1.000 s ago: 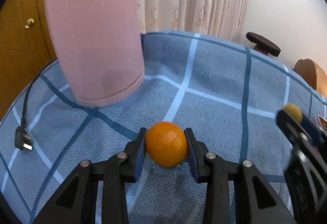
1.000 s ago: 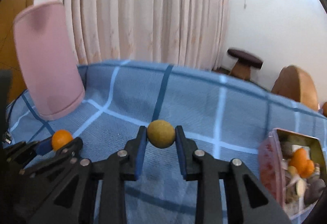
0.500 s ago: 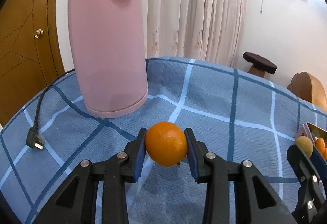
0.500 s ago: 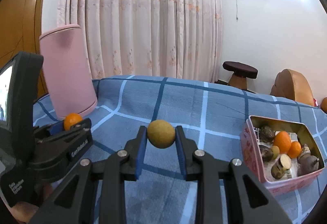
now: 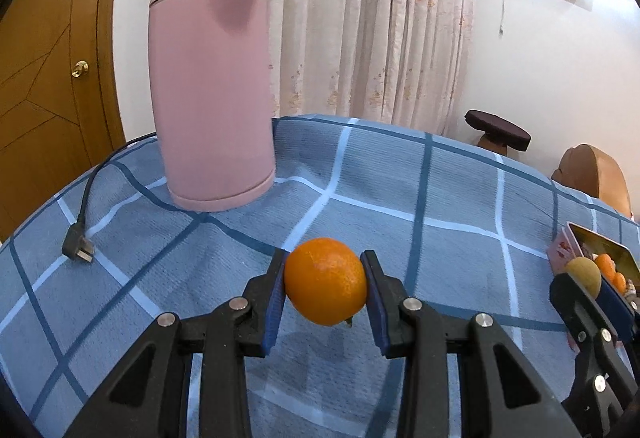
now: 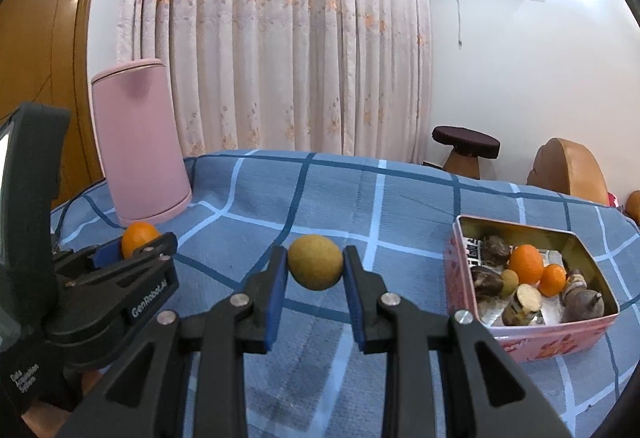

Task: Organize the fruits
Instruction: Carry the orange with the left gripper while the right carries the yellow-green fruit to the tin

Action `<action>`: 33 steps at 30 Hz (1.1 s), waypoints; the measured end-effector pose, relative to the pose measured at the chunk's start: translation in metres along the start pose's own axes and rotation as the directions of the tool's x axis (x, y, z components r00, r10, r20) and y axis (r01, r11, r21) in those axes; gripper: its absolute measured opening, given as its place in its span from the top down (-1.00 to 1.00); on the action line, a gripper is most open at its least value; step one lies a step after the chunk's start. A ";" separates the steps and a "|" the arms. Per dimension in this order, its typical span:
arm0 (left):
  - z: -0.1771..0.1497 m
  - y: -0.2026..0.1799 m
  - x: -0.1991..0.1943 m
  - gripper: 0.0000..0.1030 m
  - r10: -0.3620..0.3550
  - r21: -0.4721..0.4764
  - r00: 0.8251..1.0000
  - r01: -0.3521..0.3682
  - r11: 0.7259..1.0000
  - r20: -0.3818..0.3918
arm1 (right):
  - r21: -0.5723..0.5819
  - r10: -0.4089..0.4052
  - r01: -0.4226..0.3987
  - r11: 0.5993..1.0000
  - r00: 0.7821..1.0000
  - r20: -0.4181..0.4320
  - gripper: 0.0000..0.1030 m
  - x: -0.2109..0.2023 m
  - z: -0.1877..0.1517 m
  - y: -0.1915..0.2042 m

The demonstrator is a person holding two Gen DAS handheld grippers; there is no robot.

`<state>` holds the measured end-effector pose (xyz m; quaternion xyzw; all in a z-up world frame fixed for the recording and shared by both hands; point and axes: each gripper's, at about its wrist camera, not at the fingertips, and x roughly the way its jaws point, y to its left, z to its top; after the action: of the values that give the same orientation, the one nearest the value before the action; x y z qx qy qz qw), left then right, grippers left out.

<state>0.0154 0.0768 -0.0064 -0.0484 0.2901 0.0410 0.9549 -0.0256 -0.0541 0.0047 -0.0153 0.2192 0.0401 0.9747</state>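
Aloft over the checked cloth, my left gripper (image 5: 326, 288) pinches an orange (image 5: 326, 286) between its blue pads, the fruit clear of the table (image 5: 440, 206) and casting a shadow on it. My right gripper (image 6: 316, 268) clamps a smaller, dull yellow-green round fruit (image 6: 315, 262) the same way, also lifted off the cloth. Beyond my right fingers, near the table's right edge, sits the open pink tin (image 6: 532, 338), already holding two small oranges, a little greenish fruit, and several brown pieces I cannot identify. A tall pink canister (image 5: 212, 94) stands toward the far left corner, a loose black plug and cord (image 5: 78, 250) trailing beside it.

Risk, as I judge it: both fruits are round and smooth, gripped on narrow flat pads at their widest point, so a jolt or a tilt of my wrist could let either roll free and run off the table's edge. The two grippers travel side by side toward one tin; crowding its opening could knock them together. The tin is well filled, so a dropped fruit might bounce out.

The orange is bright, glossy and finely dimpled, with a small green stem nub underneath; the other fruit is matte and evenly coloured.
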 end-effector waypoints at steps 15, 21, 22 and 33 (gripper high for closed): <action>-0.016 -0.060 -0.021 0.26 -0.092 0.077 0.996 0.091 0.993 0.010 | 0.015 -0.050 0.050 0.999 0.999 0.011 0.41 -0.028 -0.013 -0.052; -0.021 -0.084 -0.025 0.26 -0.118 0.104 0.993 0.117 0.988 0.004 | 0.032 -0.073 0.072 0.997 0.997 0.011 0.41 -0.038 -0.017 -0.075; -0.022 -0.088 -0.026 0.26 -0.121 0.109 0.993 0.120 0.987 0.005 | 0.034 -0.076 0.076 0.997 0.997 0.012 0.41 -0.040 -0.017 -0.078; -0.030 -0.128 -0.031 0.26 -0.191 0.124 0.981 0.194 0.973 -0.034 | 0.023 -0.116 0.115 0.993 0.993 0.021 0.41 -0.055 -0.023 -0.107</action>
<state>-0.0132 -0.0551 -0.0052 -0.0159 0.2964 -0.0706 0.9523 -0.0761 -0.1660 0.0089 -0.0167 0.2073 -0.0187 0.9780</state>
